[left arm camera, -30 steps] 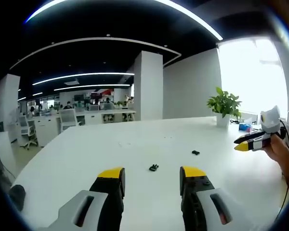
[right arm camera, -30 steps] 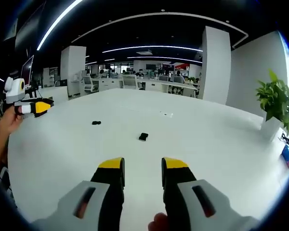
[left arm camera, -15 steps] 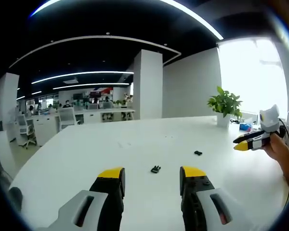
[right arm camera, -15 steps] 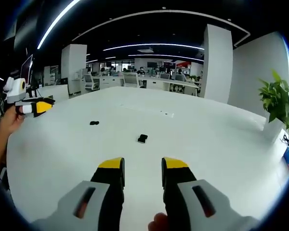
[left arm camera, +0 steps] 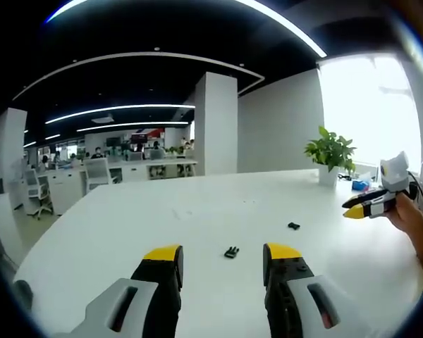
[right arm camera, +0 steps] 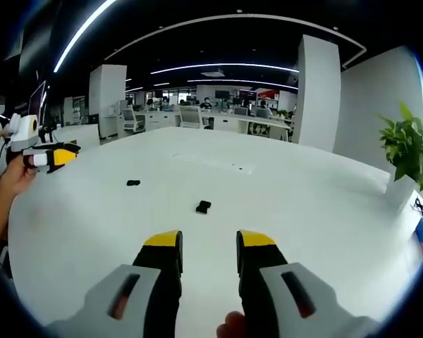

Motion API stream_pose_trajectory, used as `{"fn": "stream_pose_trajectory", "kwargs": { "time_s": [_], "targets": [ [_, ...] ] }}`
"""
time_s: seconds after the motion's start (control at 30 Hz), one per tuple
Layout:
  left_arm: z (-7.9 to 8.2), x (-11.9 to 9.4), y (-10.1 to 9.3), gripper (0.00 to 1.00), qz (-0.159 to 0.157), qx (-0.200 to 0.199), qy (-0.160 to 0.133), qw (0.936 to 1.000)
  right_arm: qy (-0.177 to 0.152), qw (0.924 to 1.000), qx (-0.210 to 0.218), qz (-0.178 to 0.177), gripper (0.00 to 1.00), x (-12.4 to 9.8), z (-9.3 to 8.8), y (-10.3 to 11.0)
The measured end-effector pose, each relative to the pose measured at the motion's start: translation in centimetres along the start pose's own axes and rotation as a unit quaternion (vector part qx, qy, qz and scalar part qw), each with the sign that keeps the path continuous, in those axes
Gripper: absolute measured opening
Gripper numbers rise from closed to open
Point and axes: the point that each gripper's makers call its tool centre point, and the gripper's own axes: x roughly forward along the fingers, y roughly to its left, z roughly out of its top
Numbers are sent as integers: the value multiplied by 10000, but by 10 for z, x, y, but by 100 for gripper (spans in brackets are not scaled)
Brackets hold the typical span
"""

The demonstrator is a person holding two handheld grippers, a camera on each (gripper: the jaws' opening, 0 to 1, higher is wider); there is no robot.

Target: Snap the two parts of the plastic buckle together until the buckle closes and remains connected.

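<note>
In my left gripper view, my left gripper hangs above the white table with its yellow-tipped jaws spread apart and nothing between them. Just past the tips, one black buckle part lies on the tabletop, and the other buckle part sits farther off to its right, well apart from the first. Further right, a potted plant stands near the table's far edge, and at the right side I see my right gripper held in a hand above the table. In my right gripper view, the left gripper shows at the far left, held up off the table. One buckle part lies near it on the table, the other ahead of my right gripper's released, empty jaws. The plant stands at the right.
</note>
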Motion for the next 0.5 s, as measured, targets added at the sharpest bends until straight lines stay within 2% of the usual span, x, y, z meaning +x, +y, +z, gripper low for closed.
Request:
{"fn": "stream_pose_trajectory", "kwargs": {
  "time_s": [0.5],
  "targets": [
    [10,13,5,46,-43,96,-23,9999,7,10000,44,27,30,4,2,-7]
  ]
}}
